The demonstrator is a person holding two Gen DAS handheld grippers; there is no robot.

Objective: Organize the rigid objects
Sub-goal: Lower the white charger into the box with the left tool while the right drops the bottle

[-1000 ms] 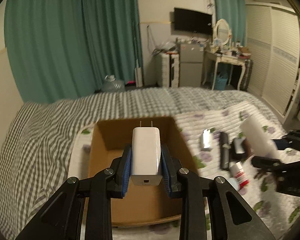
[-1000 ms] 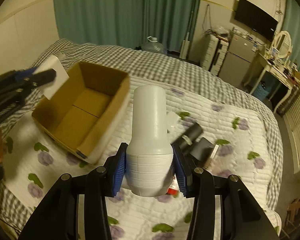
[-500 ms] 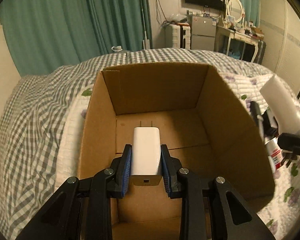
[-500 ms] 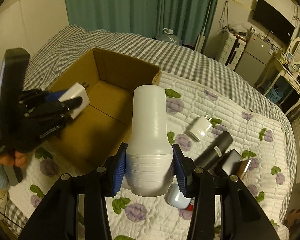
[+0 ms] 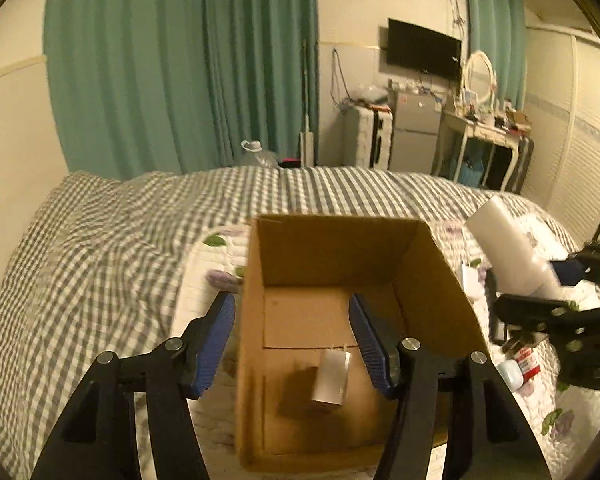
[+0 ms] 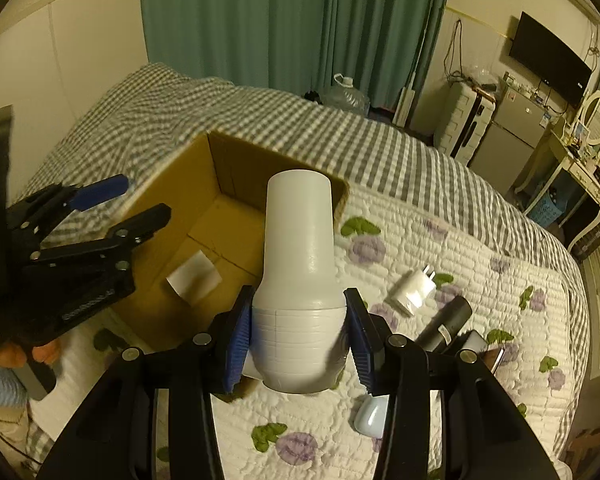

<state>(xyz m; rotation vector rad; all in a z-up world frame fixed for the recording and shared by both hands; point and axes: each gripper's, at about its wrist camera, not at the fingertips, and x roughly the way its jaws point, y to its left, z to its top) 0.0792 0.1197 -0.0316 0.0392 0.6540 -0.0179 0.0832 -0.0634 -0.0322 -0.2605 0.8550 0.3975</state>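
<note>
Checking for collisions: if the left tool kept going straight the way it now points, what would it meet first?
Most likely the cardboard box: the open left tool points down into it, its jaws having just opened, nothing between them. The white charger on the box floor lies roughly in line, though depth is unclear.

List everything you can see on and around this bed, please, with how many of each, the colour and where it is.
cardboard box: one, brown, open, on the bed
charger: one, white, on the box floor
second charger: one, white, on the floral quilt
bottle: one, white, clamped in the right gripper
black cylinder: one, on the quilt beside the second charger
curtains: green, behind the bed
television: one, black, on the far wall
left gripper: black with blue pads, jaws just opened, empty, at the box
right gripper: black with blue pads, shut on the bottle
</note>
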